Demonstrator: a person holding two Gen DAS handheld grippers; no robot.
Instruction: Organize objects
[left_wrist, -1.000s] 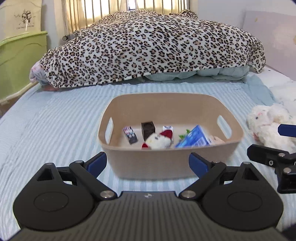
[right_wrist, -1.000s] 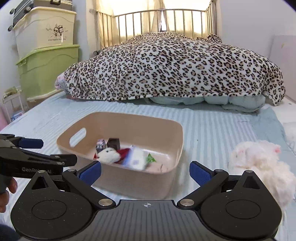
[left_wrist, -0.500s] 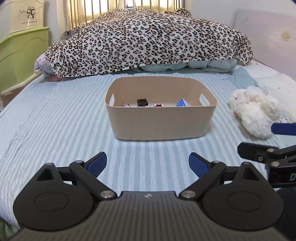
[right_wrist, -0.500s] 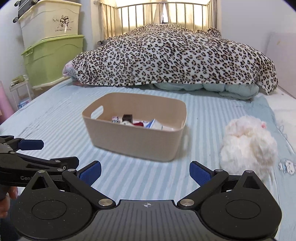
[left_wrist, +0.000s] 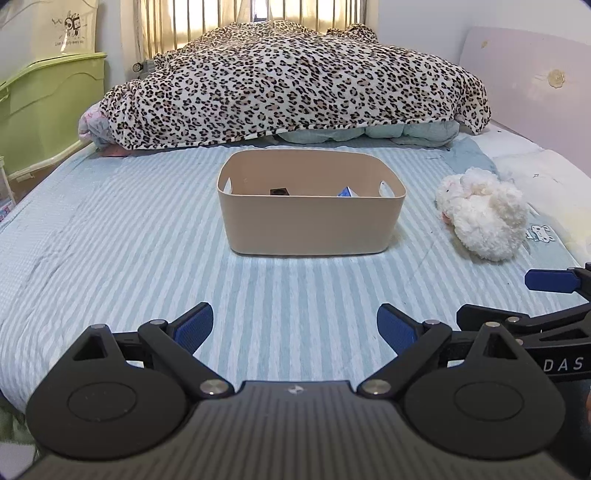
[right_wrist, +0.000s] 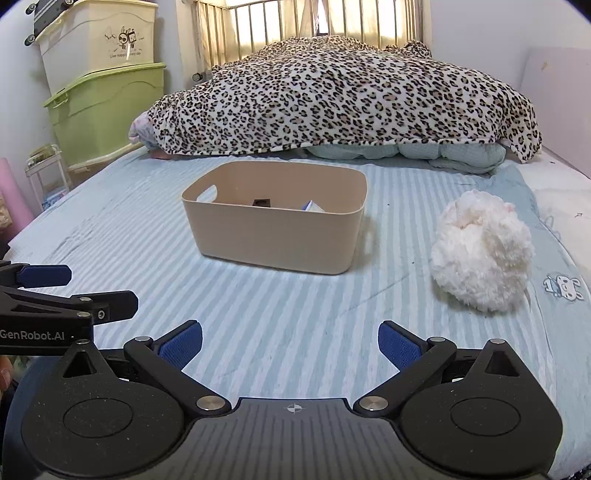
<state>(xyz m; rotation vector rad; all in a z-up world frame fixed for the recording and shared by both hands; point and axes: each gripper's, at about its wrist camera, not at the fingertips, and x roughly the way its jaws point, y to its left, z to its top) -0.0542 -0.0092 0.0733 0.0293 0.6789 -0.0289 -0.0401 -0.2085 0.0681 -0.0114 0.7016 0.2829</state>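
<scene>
A beige plastic bin (left_wrist: 310, 225) (right_wrist: 273, 236) stands on the striped bed. Inside it only the tops of a black box (left_wrist: 279, 191) (right_wrist: 261, 202) and a blue-and-white packet (left_wrist: 347, 192) (right_wrist: 313, 206) show above the rim. A white fluffy plush toy (left_wrist: 484, 221) (right_wrist: 480, 254) lies on the bed to the right of the bin. My left gripper (left_wrist: 295, 326) is open and empty, well back from the bin. My right gripper (right_wrist: 290, 341) is open and empty too, also well back. Each gripper shows at the edge of the other's view.
A leopard-print blanket (left_wrist: 295, 85) is heaped over bedding at the far end of the bed. Green and cream storage boxes (right_wrist: 103, 96) are stacked at the left wall. A pale headboard panel (left_wrist: 535, 85) stands at the right. The striped sheet (left_wrist: 147, 240) lies around the bin.
Both grippers have pulled back and lowered away from the bin, which now looks smaller and farther. The bin's contents are mostly hidden behind its near wall now.
</scene>
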